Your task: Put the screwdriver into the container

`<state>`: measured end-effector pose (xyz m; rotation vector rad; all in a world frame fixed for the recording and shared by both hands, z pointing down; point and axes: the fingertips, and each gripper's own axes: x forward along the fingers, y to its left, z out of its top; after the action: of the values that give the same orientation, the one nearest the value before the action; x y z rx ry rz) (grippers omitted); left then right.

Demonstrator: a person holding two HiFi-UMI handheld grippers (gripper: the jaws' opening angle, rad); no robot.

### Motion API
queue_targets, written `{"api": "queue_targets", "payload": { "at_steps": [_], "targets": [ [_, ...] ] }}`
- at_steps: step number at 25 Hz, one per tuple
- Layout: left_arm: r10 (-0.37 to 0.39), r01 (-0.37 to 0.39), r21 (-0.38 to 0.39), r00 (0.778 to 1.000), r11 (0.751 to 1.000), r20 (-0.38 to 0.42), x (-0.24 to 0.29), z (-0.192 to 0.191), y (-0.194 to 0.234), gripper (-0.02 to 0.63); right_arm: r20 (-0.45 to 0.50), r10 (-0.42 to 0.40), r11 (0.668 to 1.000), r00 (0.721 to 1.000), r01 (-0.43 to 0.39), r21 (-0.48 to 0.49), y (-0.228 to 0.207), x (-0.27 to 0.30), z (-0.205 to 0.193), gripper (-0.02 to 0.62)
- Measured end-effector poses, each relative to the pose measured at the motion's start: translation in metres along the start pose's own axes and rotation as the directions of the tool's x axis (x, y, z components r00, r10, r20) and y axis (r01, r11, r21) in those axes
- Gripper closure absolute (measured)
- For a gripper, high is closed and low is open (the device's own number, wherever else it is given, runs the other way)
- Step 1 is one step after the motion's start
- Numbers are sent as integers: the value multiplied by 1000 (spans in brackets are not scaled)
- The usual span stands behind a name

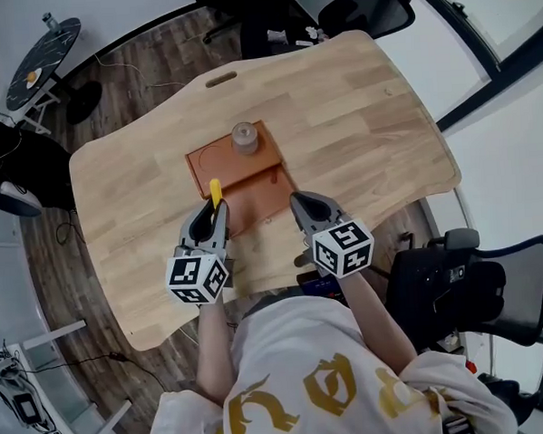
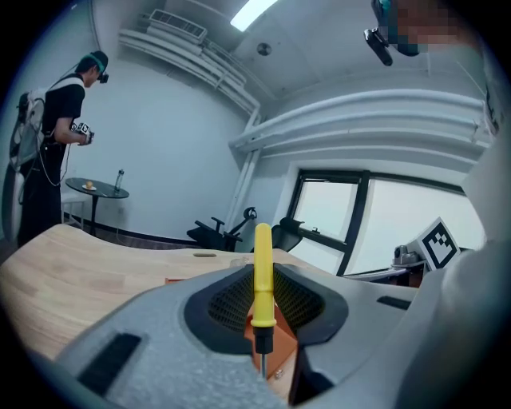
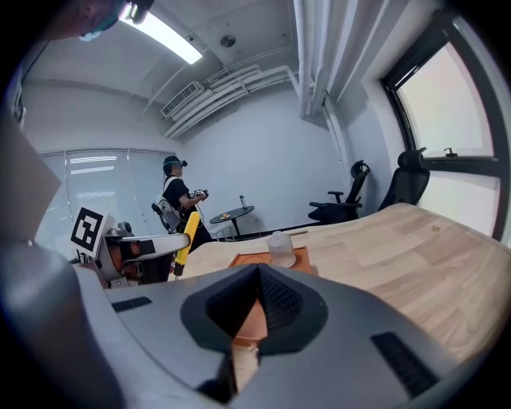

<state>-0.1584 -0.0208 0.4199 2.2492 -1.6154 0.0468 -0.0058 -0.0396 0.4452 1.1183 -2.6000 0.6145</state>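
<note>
While the screwdriver (image 2: 262, 272) is clamped in the left gripper (image 1: 213, 213), the right gripper (image 3: 257, 307) is closed on nothing, near the tray (image 1: 257, 192).

Screwdriver (image 2: 263, 272): yellow handle, blk collar, bare-metal shaft. Left gripper (image 1: 211, 211) & right gripper (image 1: 303, 203): grey shells, blk mesh-textured pads; cube on ea. has blk-and-white square markers. Tray (image 1: 261, 198): rusty orange-brown. Jar (image 1: 245, 137): clear, greyish. Table (image 1: 357, 116): pale wood w/ plank grain. Floor (image 1: 145, 55): dark brown wood strips. Chair (image 1: 475, 283): blk. Small round table (image 1: 43, 51): blk top. Shirt (image 1: 325, 381): white w/ gold print. Wall (image 2: 160, 144): pale blue-grey.
</note>
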Motion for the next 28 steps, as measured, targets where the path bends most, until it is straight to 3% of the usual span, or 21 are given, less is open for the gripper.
{"api": "queue_targets", "payload": {
  "at_steps": [6,15,28],
  "targets": [
    [-32,32,0,999,1000,-15,11,5,-5,529,18,9,1000,1000,-9,-13,-6,2,8,584],
    [-10,11,-21,1000,1000,8,25,11,4,529,10,46,999,999,-46,-5,-15,16,11,584],
    [-8,7,-17,999,1000,-43,47,-1,10,529,-17,41,999,999,-41,-15,-34,32,10,584]
  ]
}}
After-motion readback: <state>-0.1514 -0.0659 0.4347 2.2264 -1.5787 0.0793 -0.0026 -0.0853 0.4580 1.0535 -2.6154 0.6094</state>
